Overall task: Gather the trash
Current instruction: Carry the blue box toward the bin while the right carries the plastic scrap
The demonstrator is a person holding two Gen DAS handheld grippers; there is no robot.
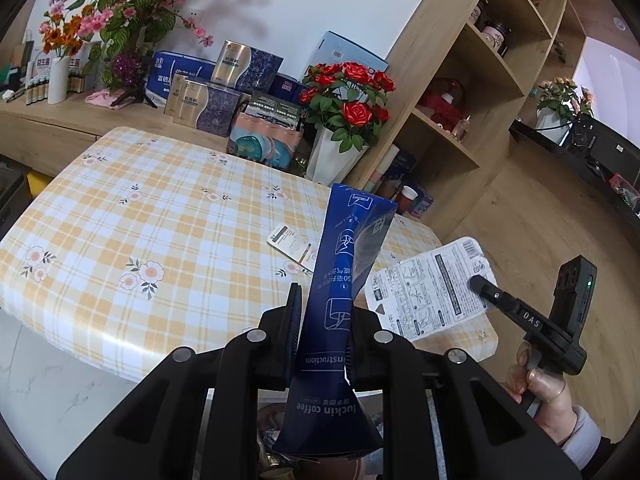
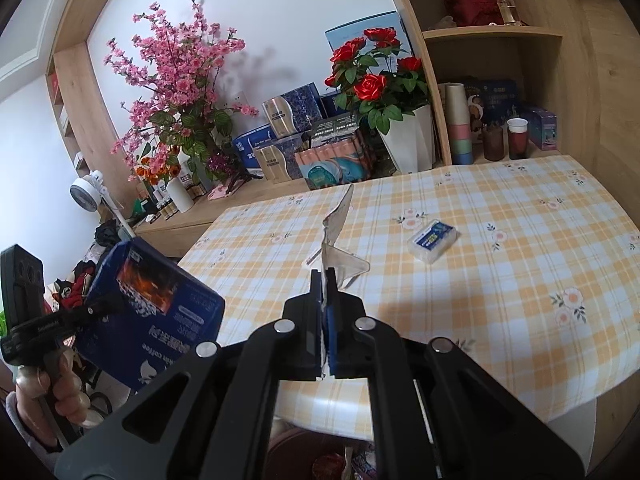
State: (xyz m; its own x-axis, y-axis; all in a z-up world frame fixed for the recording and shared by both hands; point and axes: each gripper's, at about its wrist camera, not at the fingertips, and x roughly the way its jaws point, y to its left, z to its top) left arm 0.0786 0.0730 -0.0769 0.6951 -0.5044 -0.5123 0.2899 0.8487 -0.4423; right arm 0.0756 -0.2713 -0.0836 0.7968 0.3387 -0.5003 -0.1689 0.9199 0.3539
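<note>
My left gripper [image 1: 322,304] is shut on a flattened blue Luckin coffee box [image 1: 344,280], held upright over the table's near edge; it also shows at the left of the right wrist view [image 2: 160,312]. My right gripper [image 2: 325,280] is shut on a white printed blister pack [image 2: 338,236], seen edge-on; in the left wrist view the pack [image 1: 428,284] hangs at the right, over the table's corner. A small white and blue packet [image 2: 434,240] lies on the checked tablecloth [image 2: 500,280], and also shows in the left wrist view [image 1: 294,244].
Red roses in a white vase [image 1: 340,152], gift boxes [image 1: 224,108] and pink blossoms [image 1: 132,20] stand on the wooden counter behind the table. Wooden shelves [image 1: 472,92] rise at the right. A bin with trash [image 2: 328,460] sits below the grippers.
</note>
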